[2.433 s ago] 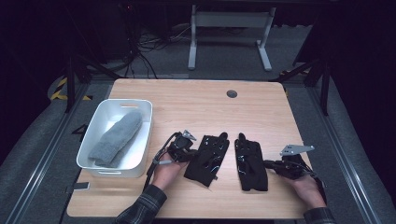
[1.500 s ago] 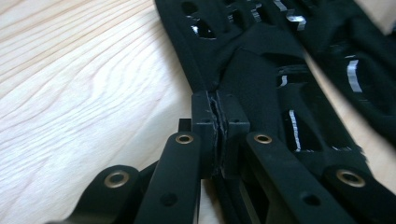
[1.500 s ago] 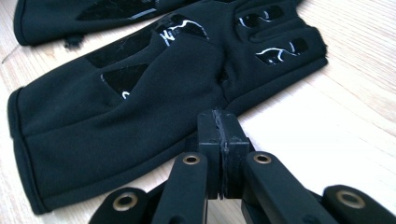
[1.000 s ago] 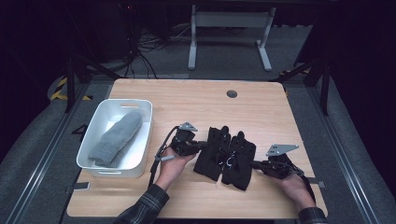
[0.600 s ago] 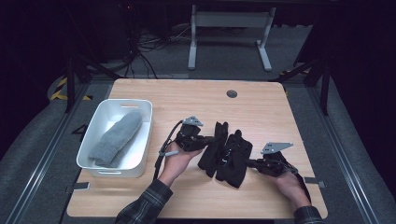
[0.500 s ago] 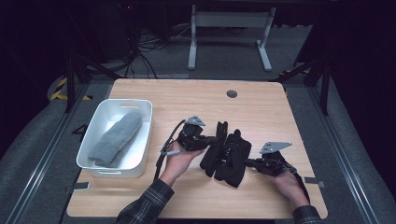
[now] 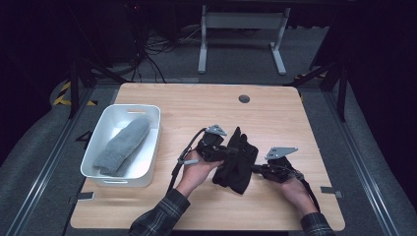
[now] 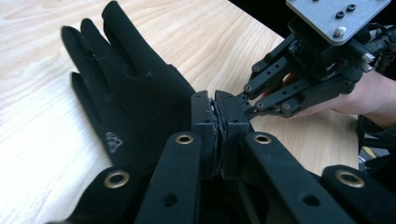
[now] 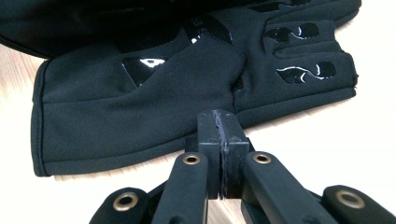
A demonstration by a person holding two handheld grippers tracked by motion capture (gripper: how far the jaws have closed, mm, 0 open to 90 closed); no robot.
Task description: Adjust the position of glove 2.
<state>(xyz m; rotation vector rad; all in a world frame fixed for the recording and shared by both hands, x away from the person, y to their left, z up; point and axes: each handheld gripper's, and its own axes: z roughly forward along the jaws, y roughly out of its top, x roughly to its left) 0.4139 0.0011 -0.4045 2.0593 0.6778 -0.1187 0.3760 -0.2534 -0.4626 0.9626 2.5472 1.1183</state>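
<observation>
Gloves: two black fabric gloves [image 7: 237,164] lay overlapped mid-table, fingers pointing away, between left gripper [image 7: 222,151] and right gripper [image 7: 256,168], both with jaws pressed together, each pinching its glove's edge from its own side.

Left gripper [image 7: 227,150] and right gripper [image 7: 254,168] both have their jaws pressed together. They point toward each other at close range. Each is held in a hand, forearms in plaid sleeves entering from below
</observation>
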